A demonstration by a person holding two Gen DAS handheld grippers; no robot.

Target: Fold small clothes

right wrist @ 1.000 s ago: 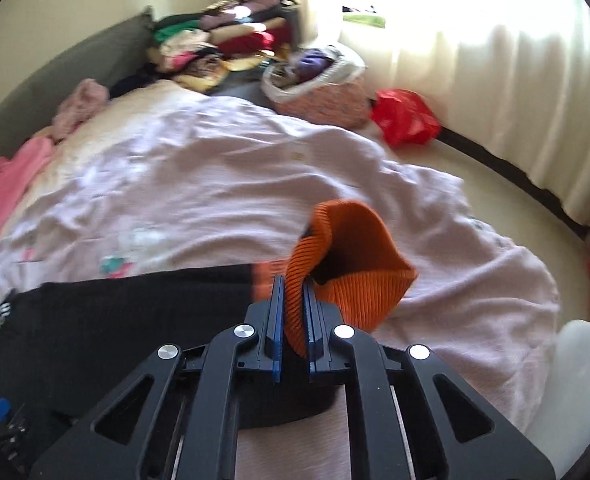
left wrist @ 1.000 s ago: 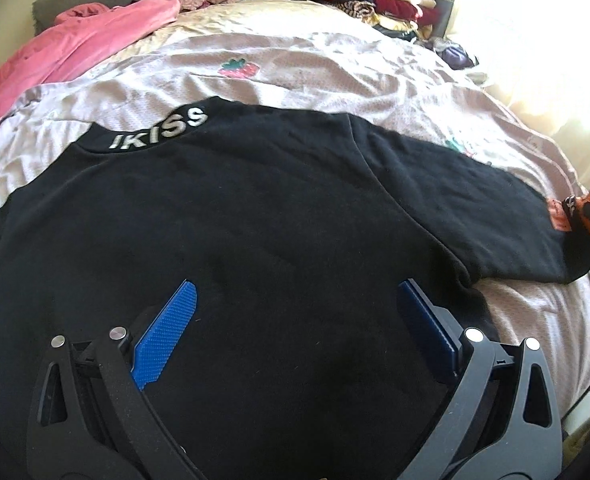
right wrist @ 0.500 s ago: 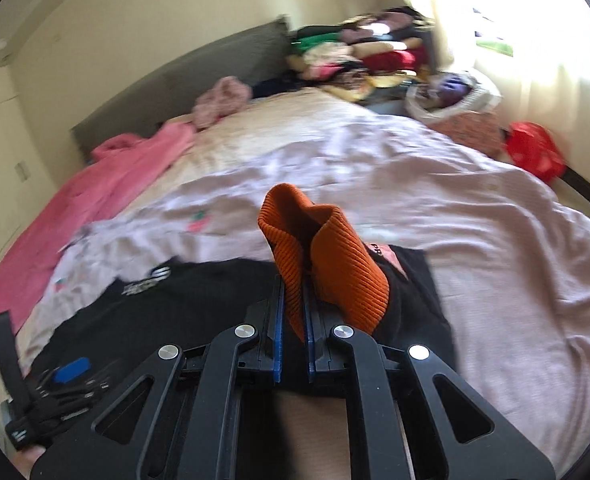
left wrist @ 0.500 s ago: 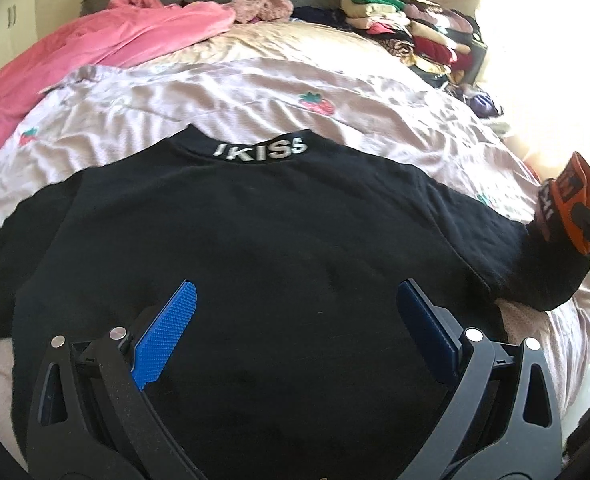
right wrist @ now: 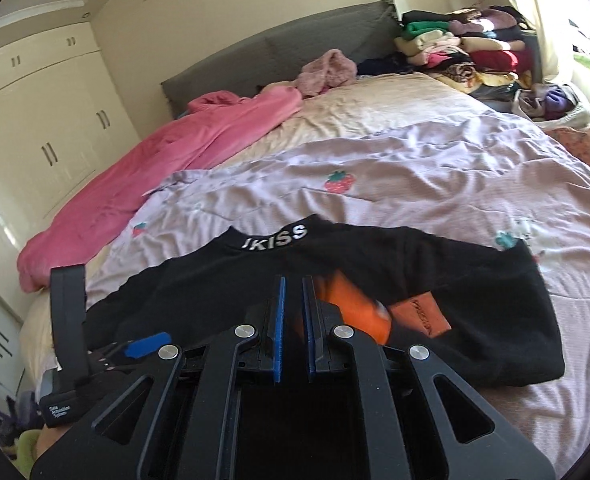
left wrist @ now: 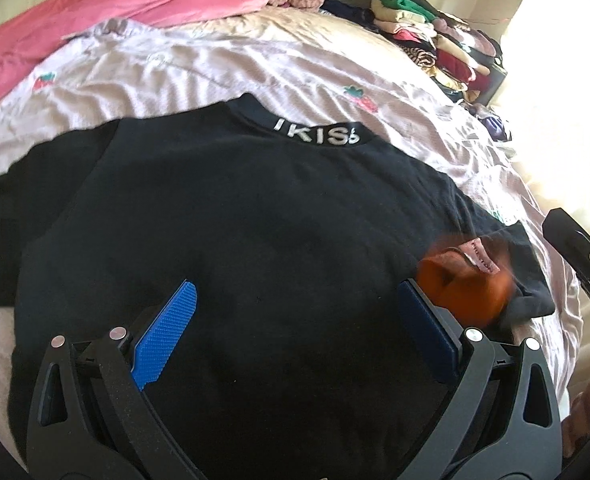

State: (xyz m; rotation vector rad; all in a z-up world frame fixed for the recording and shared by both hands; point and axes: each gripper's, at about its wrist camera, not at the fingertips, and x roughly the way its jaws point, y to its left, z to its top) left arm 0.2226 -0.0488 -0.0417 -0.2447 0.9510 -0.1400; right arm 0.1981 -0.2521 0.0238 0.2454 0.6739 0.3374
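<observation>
Across the lilac quilted bed point(right wrist: 435, 160), the black knit sweater point(left wrist: 235, 240) lies flat; right tool point(right wrist: 293, 320), pinching its orange ribbed cuff point(right wrist: 355, 308), should lay the sleeve squarely inward while left tool point(left wrist: 295, 328) waits spread.

Your left gripper point(left wrist: 295, 332) has its two blue fingers point(left wrist: 167, 334) spread wide apart over the black sweater point(left wrist: 235, 220). Nothing sits between them but the flat black cloth. Just past your right finger, the orange cuff point(left wrist: 467, 280) lies blurry on the sweater. Far ahead of the fingers lies a pink blanket point(left wrist: 115, 4).
</observation>
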